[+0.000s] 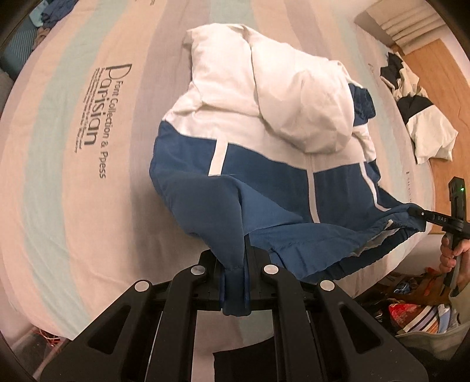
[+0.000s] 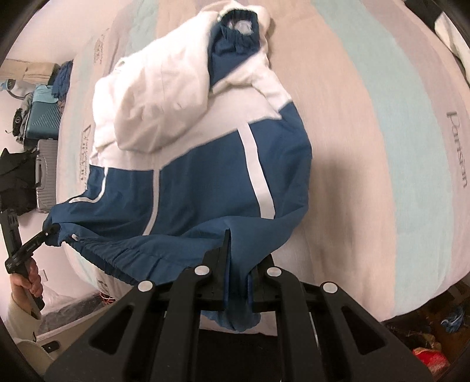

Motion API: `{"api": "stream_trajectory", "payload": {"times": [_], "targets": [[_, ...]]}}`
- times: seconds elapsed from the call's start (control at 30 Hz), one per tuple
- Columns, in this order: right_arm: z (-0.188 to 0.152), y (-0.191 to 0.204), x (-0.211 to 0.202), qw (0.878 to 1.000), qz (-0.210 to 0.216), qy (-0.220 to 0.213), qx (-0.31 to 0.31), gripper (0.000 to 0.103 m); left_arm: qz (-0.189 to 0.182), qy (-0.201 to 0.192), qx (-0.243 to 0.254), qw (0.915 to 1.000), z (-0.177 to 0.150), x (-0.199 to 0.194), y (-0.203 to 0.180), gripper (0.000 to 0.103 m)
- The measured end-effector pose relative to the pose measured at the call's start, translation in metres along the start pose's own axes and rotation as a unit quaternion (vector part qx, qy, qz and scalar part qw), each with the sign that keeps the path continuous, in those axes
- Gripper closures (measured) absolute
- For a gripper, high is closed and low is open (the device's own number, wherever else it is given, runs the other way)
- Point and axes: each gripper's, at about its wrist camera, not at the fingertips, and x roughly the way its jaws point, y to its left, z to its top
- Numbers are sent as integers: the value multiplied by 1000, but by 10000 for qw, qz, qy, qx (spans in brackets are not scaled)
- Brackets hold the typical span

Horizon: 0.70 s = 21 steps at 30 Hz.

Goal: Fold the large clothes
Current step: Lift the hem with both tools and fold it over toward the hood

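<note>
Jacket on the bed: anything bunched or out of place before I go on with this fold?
Yes. On the jacket, one blue elastic cuff pokes up through the white top, its sleeve folded across the chest, and the white hood lies crumpled over the front. Otherwise nothing odd.

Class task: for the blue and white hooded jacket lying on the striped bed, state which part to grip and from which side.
Grip the blue and white hooded jacket by its blue bottom hem, one corner per tongs, coming from above at the bed's near edge. The hem is the long straight edge nearest; both tongs already pinch it, and the white hood lies at the far end.
</note>
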Motion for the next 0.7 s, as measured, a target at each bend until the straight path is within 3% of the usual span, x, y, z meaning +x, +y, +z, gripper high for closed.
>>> {"api": "stream_trajectory", "payload": {"times": [0.3,0.7], "targets": [[40,12,-19,9994,46,-247,-219,97,-35,-141,96,9998,38,-11,-2,96],[131,35,-32,9961,-14,-713,-526,98,64,-433,468,9979,137,-3,-1,96]]}}
